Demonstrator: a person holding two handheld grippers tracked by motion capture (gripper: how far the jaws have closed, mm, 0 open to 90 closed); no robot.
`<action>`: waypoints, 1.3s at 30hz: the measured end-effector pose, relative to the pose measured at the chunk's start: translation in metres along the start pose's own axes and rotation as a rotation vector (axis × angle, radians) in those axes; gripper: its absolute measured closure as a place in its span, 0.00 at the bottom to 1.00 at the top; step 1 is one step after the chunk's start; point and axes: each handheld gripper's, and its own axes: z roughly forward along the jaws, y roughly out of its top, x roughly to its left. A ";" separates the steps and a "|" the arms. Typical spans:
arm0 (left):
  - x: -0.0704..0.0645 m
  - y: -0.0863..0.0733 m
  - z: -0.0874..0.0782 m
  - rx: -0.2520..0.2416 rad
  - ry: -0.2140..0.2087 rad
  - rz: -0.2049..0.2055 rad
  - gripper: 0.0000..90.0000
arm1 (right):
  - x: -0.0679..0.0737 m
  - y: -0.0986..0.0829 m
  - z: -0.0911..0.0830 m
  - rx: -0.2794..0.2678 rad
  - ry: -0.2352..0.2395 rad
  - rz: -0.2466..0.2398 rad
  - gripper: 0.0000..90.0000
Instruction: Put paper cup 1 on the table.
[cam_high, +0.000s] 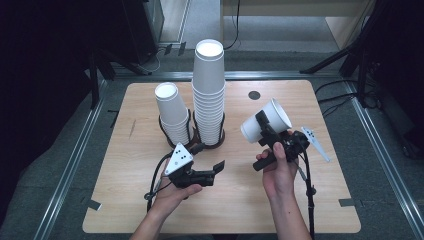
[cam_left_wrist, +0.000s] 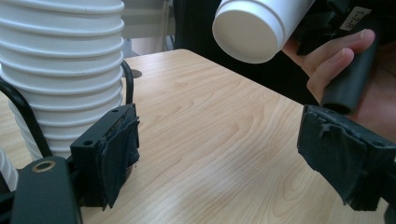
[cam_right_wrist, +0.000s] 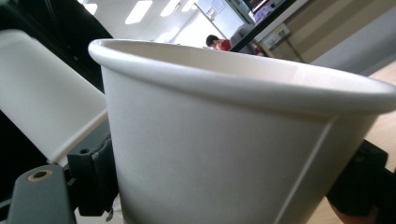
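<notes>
Wooden table (cam_high: 125, 200); right gripper (cam_high: 267, 131) clamps tilted cup (cam_high: 265, 121), base toward stacks; left gripper (cam_high: 212, 162) apart.

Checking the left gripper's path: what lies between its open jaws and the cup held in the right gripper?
Bare tabletop in the left gripper view; high view agrees: nothing between left gripper and cup.

cup (cam_right_wrist: 224, 140): white paper, smooth, matt, rolled rim | tabletop (cam_left_wrist: 224, 126): pale wood grain, smooth, faint sheen | left hand-held gripper (cam_left_wrist: 219, 154): black, pads (cam_left_wrist: 119, 149) wrapped in rough frayed cloth tape
</notes>
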 end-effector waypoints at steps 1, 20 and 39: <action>0.000 0.000 0.000 -0.001 0.001 -0.001 0.15 | 0.001 0.000 0.001 -0.005 -0.008 -0.042 0.16; 0.008 -0.002 -0.001 0.003 0.020 -0.015 0.15 | 0.000 0.005 0.021 -0.048 -0.083 -0.564 0.16; 0.012 -0.002 -0.004 -0.004 0.031 -0.017 0.15 | -0.046 -0.006 0.055 0.049 -0.140 -0.767 0.16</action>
